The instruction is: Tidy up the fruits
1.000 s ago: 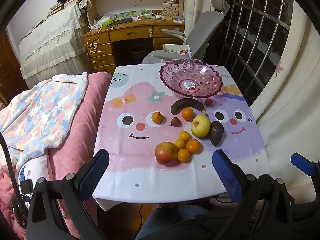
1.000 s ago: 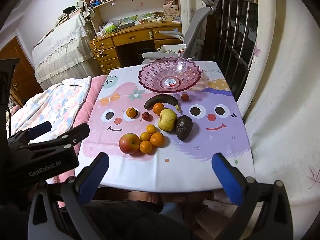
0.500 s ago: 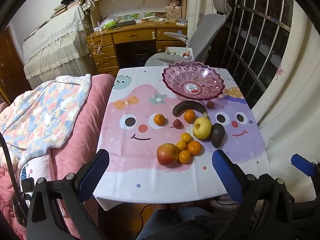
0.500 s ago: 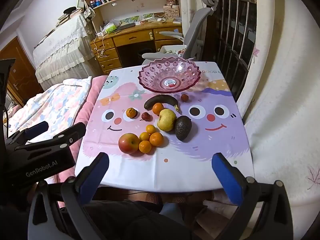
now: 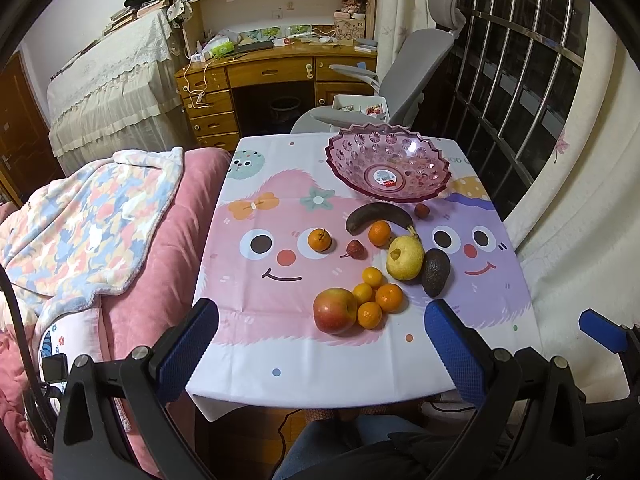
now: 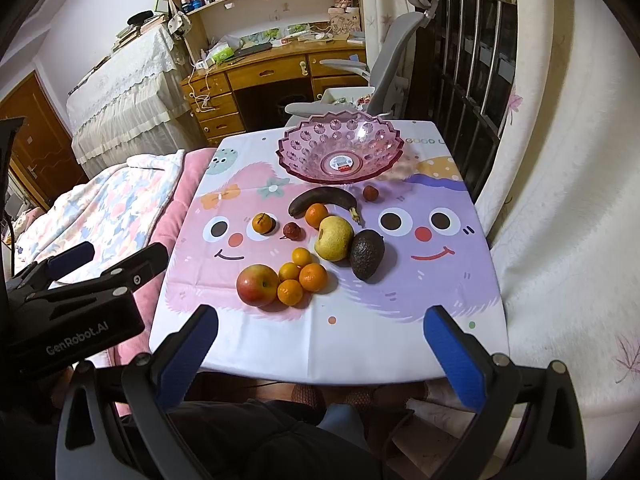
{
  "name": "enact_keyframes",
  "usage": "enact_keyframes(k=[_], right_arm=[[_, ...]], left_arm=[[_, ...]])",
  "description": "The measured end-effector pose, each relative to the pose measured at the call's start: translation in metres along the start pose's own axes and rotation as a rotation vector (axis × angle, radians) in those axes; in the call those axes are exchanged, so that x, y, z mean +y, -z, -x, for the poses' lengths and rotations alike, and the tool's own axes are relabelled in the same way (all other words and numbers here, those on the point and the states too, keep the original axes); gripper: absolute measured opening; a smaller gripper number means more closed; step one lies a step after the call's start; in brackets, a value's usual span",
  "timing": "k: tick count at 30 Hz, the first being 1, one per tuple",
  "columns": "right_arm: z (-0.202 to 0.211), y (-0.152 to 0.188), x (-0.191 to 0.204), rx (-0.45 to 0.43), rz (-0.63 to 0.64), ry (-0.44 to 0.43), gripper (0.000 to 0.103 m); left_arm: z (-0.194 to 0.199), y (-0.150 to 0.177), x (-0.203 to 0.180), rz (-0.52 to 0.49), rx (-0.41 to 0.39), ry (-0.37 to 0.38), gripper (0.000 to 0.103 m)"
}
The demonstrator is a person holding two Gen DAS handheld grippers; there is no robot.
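Nothing is sorted yet: the far pink bowl (image 5: 387, 168) sits empty, and every fruit, apple (image 5: 335, 310) included, lies on the worktop (image 5: 280, 344). Left claw (image 5: 320, 344) and right claw (image 6: 320, 344) gape wide, holding nothing.

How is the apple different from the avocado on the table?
The apple is round and red with yellow patches; the avocado is pear-shaped and very dark, with a rough skin. The apple lies at the near left of the fruit group, touching a small orange; the avocado lies at the right, against the yellow pear. The apple's stem dimple faces up; the avocado lies on its side. Both lie on the tablecloth, outside the pink bowl.
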State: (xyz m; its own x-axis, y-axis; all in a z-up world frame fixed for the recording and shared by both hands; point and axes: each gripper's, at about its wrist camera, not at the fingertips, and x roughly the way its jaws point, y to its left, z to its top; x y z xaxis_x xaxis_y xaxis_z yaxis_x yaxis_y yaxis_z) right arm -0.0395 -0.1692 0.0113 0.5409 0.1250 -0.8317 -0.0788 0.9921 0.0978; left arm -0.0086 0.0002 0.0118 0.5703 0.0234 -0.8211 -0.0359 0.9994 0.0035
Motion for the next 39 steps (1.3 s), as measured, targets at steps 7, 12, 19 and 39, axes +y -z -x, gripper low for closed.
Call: enact_keyframes(k=[7,12,19,39], right_arm=[[-0.005,0.004,0.004,0.005,0.007,0.014,0.103],[-0.005,0.001,0.004,0.013,0.009,0.020,0.103],[-0.008,0.001,0.003,0.033,-0.011,0.030,0.103],[-0.037,0.005,0.025,-0.050,-0.072,0.078,0.103]], left_arm=[[0.002,0.001,0.001,0.002,0.002,0.004,0.102],[0.002,0.004,0.005,0.013,0.008,0.010,0.102],[-0.011,0.005,0.016,0.034,0.028,0.023,0.102],[-0.073,0.000,0.050,0.010,0.094,0.141,0.102]])
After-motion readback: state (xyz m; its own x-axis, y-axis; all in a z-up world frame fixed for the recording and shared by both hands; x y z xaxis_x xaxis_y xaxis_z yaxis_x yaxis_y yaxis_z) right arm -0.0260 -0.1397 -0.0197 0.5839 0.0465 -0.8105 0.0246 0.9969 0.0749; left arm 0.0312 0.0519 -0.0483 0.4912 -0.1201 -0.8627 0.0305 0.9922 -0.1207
